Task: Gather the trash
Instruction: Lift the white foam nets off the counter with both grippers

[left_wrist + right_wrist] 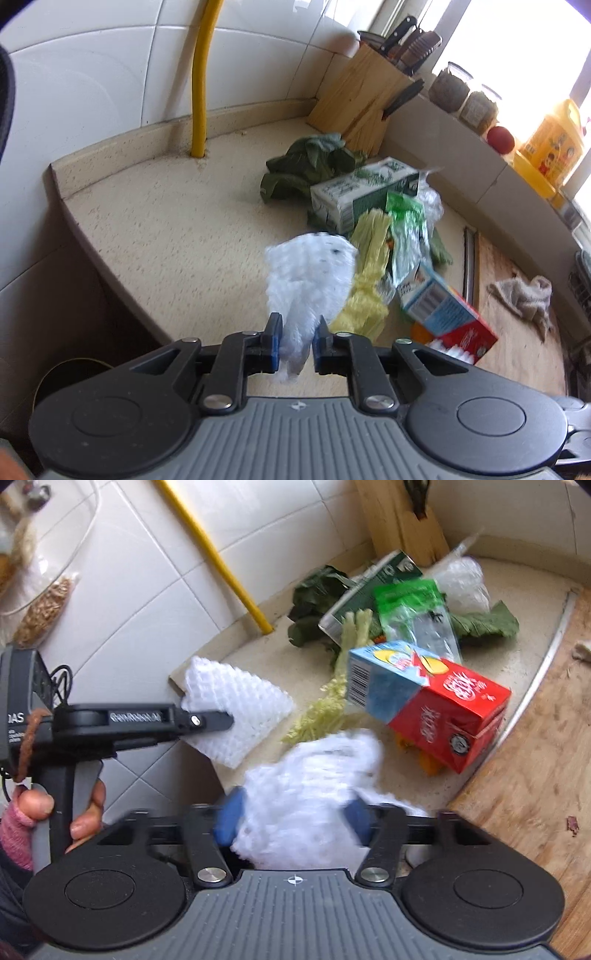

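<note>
My left gripper (297,341) is shut on a white foam net (310,273), held above the beige counter (166,236). In the right wrist view that gripper (227,722) shows from the side, with its foam net (236,701) and a hand (85,812) on its handle. My right gripper (293,823) has a second, blurred white foam net (310,775) filling the space between its blue pads (229,821). The trash pile holds a red and blue carton (436,716), a green carton (354,192), a green plastic bag (410,605), pale stalks (369,266) and leafy greens (310,162).
A knife block (362,96) stands in the back corner beside a yellow pipe (199,92). On the sill are jars (448,88), a red fruit (500,138) and a yellow oil bottle (550,144). A wooden board (517,347) with a cloth (524,295) lies right. A dark round container (70,373) sits below the counter's left edge.
</note>
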`<state>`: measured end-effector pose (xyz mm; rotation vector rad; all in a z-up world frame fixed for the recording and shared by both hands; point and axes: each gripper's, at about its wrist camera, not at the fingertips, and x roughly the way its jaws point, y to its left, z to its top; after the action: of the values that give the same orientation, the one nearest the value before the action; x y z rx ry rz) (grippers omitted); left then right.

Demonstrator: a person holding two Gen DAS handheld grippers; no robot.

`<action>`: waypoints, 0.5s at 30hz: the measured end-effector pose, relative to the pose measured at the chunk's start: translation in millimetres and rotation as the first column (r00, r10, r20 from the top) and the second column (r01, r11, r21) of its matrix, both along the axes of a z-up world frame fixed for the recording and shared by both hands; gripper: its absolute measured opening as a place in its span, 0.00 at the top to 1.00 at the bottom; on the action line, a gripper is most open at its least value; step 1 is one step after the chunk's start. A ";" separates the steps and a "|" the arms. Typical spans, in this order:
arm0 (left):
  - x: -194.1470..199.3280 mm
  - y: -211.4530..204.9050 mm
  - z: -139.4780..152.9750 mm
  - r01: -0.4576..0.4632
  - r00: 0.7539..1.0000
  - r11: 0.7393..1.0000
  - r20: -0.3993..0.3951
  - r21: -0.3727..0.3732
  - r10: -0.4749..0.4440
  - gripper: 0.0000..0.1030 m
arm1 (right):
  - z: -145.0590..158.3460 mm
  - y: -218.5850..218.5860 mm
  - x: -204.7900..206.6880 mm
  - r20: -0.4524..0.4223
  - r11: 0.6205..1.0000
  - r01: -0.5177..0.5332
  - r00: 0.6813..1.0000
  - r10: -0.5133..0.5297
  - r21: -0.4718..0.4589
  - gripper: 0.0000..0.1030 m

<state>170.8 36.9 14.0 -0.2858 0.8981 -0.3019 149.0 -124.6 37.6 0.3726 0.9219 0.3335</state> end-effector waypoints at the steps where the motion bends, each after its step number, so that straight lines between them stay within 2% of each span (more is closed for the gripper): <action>1: -1.1 -0.9 -1.5 0.003 1.000 1.000 0.000 0.009 -0.003 0.83 | 1.6 3.7 -1.1 0.011 1.000 -0.004 1.000 0.004 -0.022 0.20; 2: -2.0 -2.4 -2.5 0.006 1.000 1.000 0.000 0.022 -0.006 0.80 | 2.9 7.2 -2.2 0.022 0.999 -0.002 1.000 0.003 -0.048 0.19; 4: -3.3 -5.7 -4.3 0.010 1.000 0.998 0.002 0.055 -0.010 0.65 | 4.2 12.4 -4.1 0.032 0.996 0.000 0.999 0.002 -0.087 0.19; 5: -4.0 -7.9 -4.9 0.016 1.000 0.997 0.007 0.070 -0.017 0.63 | 5.1 13.2 -5.6 0.036 0.996 0.002 0.999 0.001 -0.093 0.19; 10: -6.2 -16.1 -8.9 0.051 0.998 0.992 0.020 0.118 -0.053 0.60 | 13.2 12.4 -15.3 0.072 0.992 0.025 0.997 -0.016 -0.126 0.17; 15: -3.7 -21.2 -14.6 0.048 0.998 0.990 0.032 0.135 -0.053 0.60 | 6.8 11.9 -16.2 0.069 0.979 0.046 0.997 -0.033 -0.199 0.16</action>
<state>167.0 15.8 -0.6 -0.1331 0.8878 -0.2911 132.8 -112.7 44.4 0.1932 0.8743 0.2127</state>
